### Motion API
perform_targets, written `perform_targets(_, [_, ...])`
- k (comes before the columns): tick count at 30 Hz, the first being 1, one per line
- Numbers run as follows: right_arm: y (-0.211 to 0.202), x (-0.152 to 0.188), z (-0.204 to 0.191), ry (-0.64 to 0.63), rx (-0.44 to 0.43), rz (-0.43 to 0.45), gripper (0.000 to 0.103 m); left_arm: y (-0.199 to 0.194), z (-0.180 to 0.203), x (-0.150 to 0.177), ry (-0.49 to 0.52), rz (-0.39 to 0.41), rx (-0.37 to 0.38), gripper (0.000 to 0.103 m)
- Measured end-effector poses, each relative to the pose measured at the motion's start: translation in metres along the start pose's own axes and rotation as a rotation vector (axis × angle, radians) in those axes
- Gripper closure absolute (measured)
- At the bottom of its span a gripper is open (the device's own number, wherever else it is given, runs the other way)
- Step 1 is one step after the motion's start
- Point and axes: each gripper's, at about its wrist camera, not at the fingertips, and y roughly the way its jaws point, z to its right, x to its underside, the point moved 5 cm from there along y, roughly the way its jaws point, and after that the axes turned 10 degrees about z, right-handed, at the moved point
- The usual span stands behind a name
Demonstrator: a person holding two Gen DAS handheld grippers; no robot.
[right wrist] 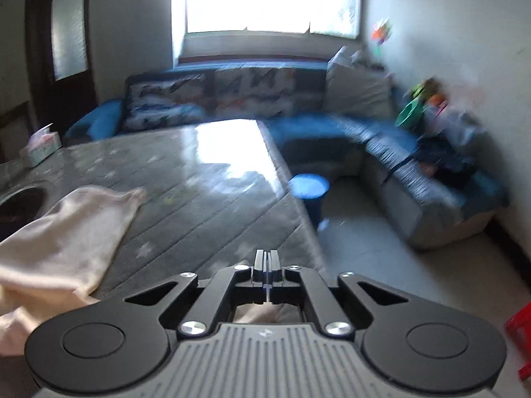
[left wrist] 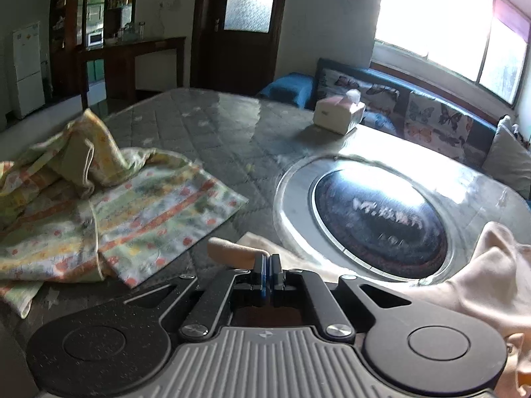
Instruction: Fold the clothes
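Left view: my left gripper (left wrist: 268, 258) has its fingers pressed together, pinching a pink cloth (left wrist: 232, 252) at its edge. A flowery shirt (left wrist: 109, 212) lies crumpled on the table (left wrist: 205, 126), off to the left.

Right view: my right gripper (right wrist: 266, 256) has its fingers pressed together, and I cannot tell if they pinch anything. The pink cloth (right wrist: 73, 229) lies to the left.

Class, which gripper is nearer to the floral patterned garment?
Left. The left gripper sits just right of the floral patterned garment; the right gripper is over the table's far side, garment unseen.
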Motion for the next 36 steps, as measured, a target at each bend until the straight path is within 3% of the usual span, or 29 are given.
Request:
perform_targets(3, [0.013,0.006,-0.009,0.020,-0.027,-0.042,0.078,0.003,-0.003,0.007,-0.018,-0.033,-0.001,0.101])
perform_targets(12, [0.079,0.022,-0.019,0.021,-0.023,-0.124,0.066,-0.007,-0.017,0.006,0.015,-0.048,-0.019,0.091])
perform_targets(16, [0.092,0.030,-0.024,-0.014,-0.039,-0.150,0.074,-0.020,0.002,0.009,0.054,-0.042,0.101,0.087])
perform_targets(20, [0.088,0.028,-0.031,-0.031,-0.053,-0.131,0.093,-0.031,0.043,0.017,0.124,-0.051,0.273,0.079])
perform_targets(25, [0.071,0.015,-0.031,-0.036,-0.061,-0.057,0.096,-0.044,0.107,0.031,0.211,-0.072,0.494,0.063])
perform_targets(29, [0.057,0.006,-0.029,-0.045,-0.051,-0.013,0.097,-0.053,0.154,0.044,0.289,-0.096,0.644,0.059])
perform_targets(32, [0.049,0.003,-0.026,-0.057,-0.037,0.001,0.097,-0.055,0.183,0.054,0.357,-0.105,0.701,0.059])
perform_targets(36, [0.040,0.003,-0.023,-0.048,-0.038,0.002,0.096,-0.056,0.205,0.065,0.450,-0.099,0.725,0.059])
